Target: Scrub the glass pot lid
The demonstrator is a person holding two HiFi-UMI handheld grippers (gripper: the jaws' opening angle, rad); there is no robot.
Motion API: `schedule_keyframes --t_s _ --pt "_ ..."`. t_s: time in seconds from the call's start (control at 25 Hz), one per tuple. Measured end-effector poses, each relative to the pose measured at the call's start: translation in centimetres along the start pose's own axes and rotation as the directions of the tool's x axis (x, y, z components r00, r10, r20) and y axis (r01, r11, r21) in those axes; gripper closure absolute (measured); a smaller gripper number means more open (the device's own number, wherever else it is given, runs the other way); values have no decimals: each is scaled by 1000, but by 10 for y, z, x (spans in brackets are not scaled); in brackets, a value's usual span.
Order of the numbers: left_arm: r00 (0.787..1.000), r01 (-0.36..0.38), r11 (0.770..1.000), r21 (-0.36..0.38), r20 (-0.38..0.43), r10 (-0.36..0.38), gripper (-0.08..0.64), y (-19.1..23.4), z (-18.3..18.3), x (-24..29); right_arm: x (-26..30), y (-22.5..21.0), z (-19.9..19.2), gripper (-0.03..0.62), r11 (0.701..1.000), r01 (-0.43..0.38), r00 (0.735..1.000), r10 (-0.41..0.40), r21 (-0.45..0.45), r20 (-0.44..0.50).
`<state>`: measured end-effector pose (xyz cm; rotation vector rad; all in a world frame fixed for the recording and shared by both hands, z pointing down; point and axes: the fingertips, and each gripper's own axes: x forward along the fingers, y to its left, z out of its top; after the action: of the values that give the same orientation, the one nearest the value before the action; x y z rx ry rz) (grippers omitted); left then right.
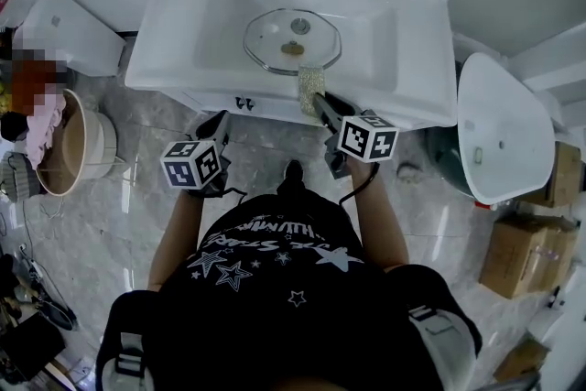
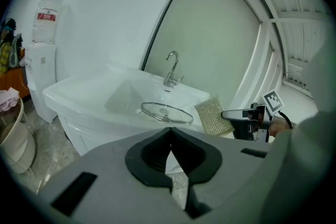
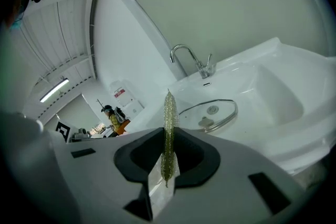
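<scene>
Round glass pot lid (image 1: 292, 39) lay flat mid-basin in white ceramic sink (image 1: 412, 5), handy for scrubbing. At sink's front edge, right claw (image 1: 322, 103) clamped gold mesh scrub pad (image 1: 311, 84), pad pointed twd lid. The left claw (image 1: 218, 122) was together, empty, held back.

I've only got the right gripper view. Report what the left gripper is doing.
Observer: The left gripper has its jaws together, with nothing between them.
Operator: Give me its position.
Observer: In the head view it is held low in front of the sink, to the left of the right gripper, and not over the basin.
Operator: Now place my scrub pad against the lid, from above.
Observer: The scrub pad sits over the sink's front rim, right at the near edge of the glass pot lid. I can't tell whether they touch.
</scene>
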<state>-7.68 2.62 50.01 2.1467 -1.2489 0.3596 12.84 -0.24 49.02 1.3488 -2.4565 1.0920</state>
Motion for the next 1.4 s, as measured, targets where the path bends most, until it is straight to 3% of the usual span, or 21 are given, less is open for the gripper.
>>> schedule_keyframes --t_s 0.44,0.84,1.0,1.16,1.4 --pt "999 -50 998 -36 18 50 551 -8 32 54 26 -47 48 529 997 -75 997 75 36 -11" --pt "999 -53 998 -37 -14 52 551 20 53 77 56 -65 77 529 999 -36 999 36 19 -8" --pt "1000 -13 999 -48 -21 12 552 38 76 100 80 -71 94 529 999 2 1000 -3 -37 -31" --pt "999 29 998 -49 -28 -30 551 58 104 125 118 -84 98 529 989 42 990 -61 -145 -127" --pt "996 69 996 -57 -55 -72 551 90 128 158 179 -115 95 529 937 135 937 -226 -322 -265"
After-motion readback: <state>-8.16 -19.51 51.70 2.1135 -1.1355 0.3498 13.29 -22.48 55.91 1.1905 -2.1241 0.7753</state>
